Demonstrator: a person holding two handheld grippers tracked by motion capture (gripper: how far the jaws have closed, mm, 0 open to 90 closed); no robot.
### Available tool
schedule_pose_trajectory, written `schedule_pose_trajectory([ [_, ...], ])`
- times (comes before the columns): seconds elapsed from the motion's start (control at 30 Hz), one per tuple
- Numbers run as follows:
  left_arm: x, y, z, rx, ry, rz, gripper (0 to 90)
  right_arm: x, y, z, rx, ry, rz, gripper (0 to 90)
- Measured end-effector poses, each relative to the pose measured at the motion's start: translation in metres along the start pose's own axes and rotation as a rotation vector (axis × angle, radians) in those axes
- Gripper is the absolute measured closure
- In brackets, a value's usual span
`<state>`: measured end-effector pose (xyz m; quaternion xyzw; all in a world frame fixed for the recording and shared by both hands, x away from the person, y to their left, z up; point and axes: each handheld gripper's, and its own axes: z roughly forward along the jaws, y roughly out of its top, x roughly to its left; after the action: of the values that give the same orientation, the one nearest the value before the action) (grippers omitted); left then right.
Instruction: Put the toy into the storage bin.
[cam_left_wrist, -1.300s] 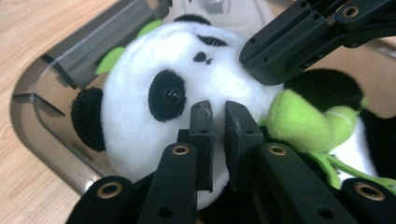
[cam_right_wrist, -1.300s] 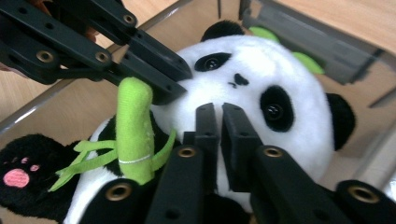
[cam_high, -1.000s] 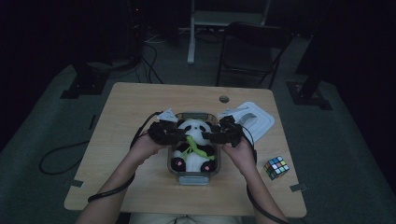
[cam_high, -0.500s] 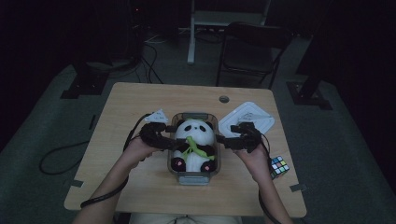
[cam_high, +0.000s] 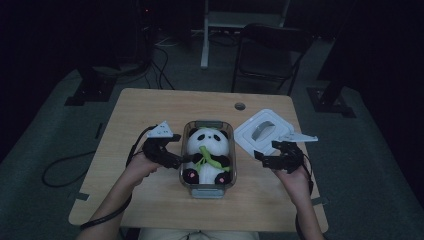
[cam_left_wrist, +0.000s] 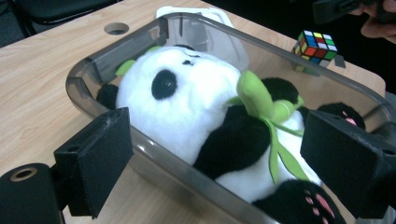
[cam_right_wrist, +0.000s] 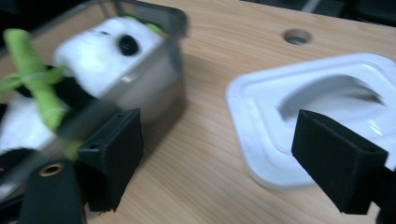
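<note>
Panda: plush panda (cam_high: 207, 155), white body, black ears, eye patches and limbs, pink pads on the feet, a green bamboo sprig (cam_left_wrist: 261, 100) across the chest. Lies on its back, head toward the far edge.
Container: clear grey-tinted tub (cam_high: 209, 189), rounded corners, mid-table; the panda fills it end to end.
Lid: white lid (cam_high: 265, 132) flat on the table, just right of the tub, apart from it.
Left gripper: left gripper (cam_high: 176, 159) at the tub's left wall, jaws just opened wide; in the left gripper view they straddle the near wall, nothing pinched.
Right gripper: right gripper (cam_high: 264, 159) over bare table between tub and lid, jaws just opened wide, nothing between them; the right gripper view is motion-blurred.
Cube: colour cube (cam_left_wrist: 316, 45) on the table beyond the tub.
Change: a second ago both grippers sat against the panda's head inside the tub; now both are outside it, the right one drawn well off toward the lid. Panda and tub lie as before.
</note>
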<state>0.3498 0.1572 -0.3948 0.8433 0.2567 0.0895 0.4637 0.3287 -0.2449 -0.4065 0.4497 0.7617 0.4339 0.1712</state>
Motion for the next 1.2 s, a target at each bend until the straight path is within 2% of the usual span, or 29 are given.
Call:
schedule_pose_trajectory([
  [0.07, -0.001, -0.003, -0.001, 0.002, -0.006, 0.002, 8.5, -0.007, -0.006, -0.005, -0.002, -0.009, 0.014, 16.3],
  [0.1, -0.001, -0.004, -0.001, 0.012, -0.005, 0.003, 2.7, -0.01, -0.009, -0.008, -0.003, -0.018, 0.018, 16.3],
  [0.13, -0.002, -0.006, -0.001, 0.017, -0.01, 0.005, 0.9, -0.013, -0.013, -0.011, -0.006, -0.032, 0.015, 16.3],
  [0.2, -0.002, -0.008, -0.003, 0.021, 0.005, 0.006, 0.9, -0.019, -0.02, -0.016, -0.005, -0.068, 0.01, 16.4],
  [0.27, -0.001, -0.01, -0.006, 0.021, 0.001, 0.003, 0.8, -0.027, -0.027, -0.022, -0.002, -0.095, 0.017, 16.3],
  [0.43, 0.0, -0.016, -0.012, 0.014, 0.008, -0.011, 0.8, -0.044, -0.047, -0.035, 0.011, -0.133, 0.074, 16.3],
  [0.7, 0.004, -0.027, -0.016, 0.0, 0.011, -0.042, 0.8, -0.061, -0.084, -0.047, 0.034, -0.199, 0.149, 14.2],
  [0.77, 0.004, -0.028, -0.016, 0.002, 0.011, -0.04, 0.8, -0.063, -0.089, -0.048, 0.036, -0.202, 0.163, 14.2],
  [0.8, 0.003, -0.03, -0.016, 0.0, 0.008, -0.042, 0.8, -0.066, -0.102, -0.048, 0.061, -0.208, 0.186, 14.0],
  [0.9, 0.003, -0.032, -0.014, 0.008, 0.005, -0.044, 0.8, -0.066, -0.113, -0.046, 0.085, -0.202, 0.198, 14.1],
  [1.2, 0.003, -0.033, -0.012, 0.015, 0.008, -0.042, 0.8, -0.064, -0.125, -0.034, 0.145, -0.217, 0.195, 16.3],
])
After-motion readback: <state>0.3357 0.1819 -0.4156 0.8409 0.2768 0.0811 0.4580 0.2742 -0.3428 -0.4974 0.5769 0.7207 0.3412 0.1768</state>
